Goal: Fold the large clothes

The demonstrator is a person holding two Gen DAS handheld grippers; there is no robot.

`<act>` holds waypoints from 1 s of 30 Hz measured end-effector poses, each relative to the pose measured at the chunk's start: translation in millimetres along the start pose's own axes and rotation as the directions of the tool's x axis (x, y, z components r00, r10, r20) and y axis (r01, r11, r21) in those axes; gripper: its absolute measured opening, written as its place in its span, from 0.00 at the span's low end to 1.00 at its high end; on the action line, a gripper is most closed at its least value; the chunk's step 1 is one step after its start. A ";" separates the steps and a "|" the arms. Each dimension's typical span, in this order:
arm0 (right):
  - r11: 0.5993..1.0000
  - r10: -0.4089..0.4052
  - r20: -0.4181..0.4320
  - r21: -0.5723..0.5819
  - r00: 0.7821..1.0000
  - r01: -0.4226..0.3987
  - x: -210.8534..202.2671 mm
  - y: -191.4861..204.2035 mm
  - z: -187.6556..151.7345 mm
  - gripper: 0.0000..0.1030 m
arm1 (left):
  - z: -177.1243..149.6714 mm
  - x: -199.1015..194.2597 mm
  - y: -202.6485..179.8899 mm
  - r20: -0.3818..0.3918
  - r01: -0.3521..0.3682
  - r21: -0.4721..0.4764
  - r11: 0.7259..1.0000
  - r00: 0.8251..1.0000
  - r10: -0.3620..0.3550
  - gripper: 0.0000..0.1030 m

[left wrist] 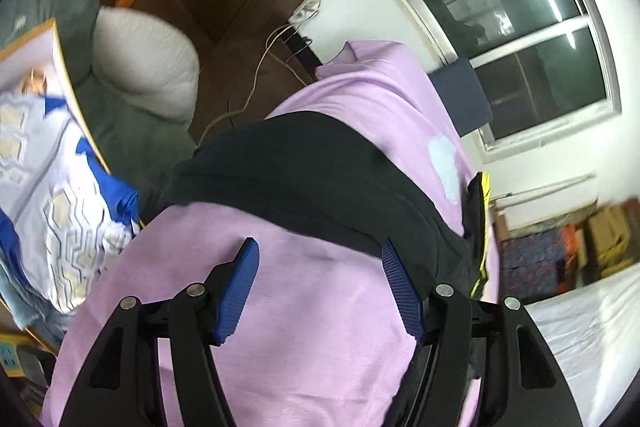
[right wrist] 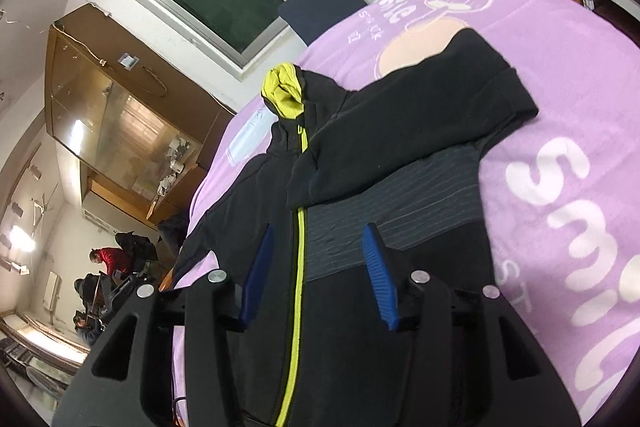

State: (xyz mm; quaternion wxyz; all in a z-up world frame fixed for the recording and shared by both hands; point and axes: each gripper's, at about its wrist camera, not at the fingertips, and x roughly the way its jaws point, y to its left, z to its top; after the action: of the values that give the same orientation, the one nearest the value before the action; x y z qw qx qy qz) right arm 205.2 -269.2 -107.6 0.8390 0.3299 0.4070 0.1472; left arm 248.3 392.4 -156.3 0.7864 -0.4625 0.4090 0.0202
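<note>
On the lilac blanket (right wrist: 560, 75) lies the black jacket (right wrist: 360, 211), zip up, one sleeve (right wrist: 424, 115) already folded across its chest to narrow it, while the left gripper (left wrist: 318, 291) and right gripper (right wrist: 320, 275) hover above it, spread and empty.

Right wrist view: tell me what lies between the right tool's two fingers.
In the right wrist view, the black jacket lies flat there on the purple blanket; its yellow-green zipper runs up between the open right tool.
</note>
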 end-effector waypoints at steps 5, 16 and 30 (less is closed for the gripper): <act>1.000 -0.016 -0.021 -0.022 1.000 0.016 8.9 12.3 -6.4 0.46 | 1.0 2.9 1.5 -0.001 0.078 -0.038 0.996 0.997 -0.078 0.64; 0.999 -0.032 -0.010 -0.001 0.999 0.032 7.1 7.7 -4.6 0.48 | 22.0 17.6 15.4 0.249 0.163 -0.214 0.963 0.962 -0.107 0.88; 0.999 -0.040 -0.008 0.030 0.999 0.040 10.5 -8.7 -2.2 0.48 | 36.4 29.7 25.6 0.228 0.176 -0.188 0.966 0.965 -0.132 0.57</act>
State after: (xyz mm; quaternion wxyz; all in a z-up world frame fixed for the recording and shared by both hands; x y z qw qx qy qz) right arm 209.9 -269.2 -120.7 0.8350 0.3338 0.4190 0.1253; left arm 280.3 423.8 -185.6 0.7725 -0.5675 0.2806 0.0507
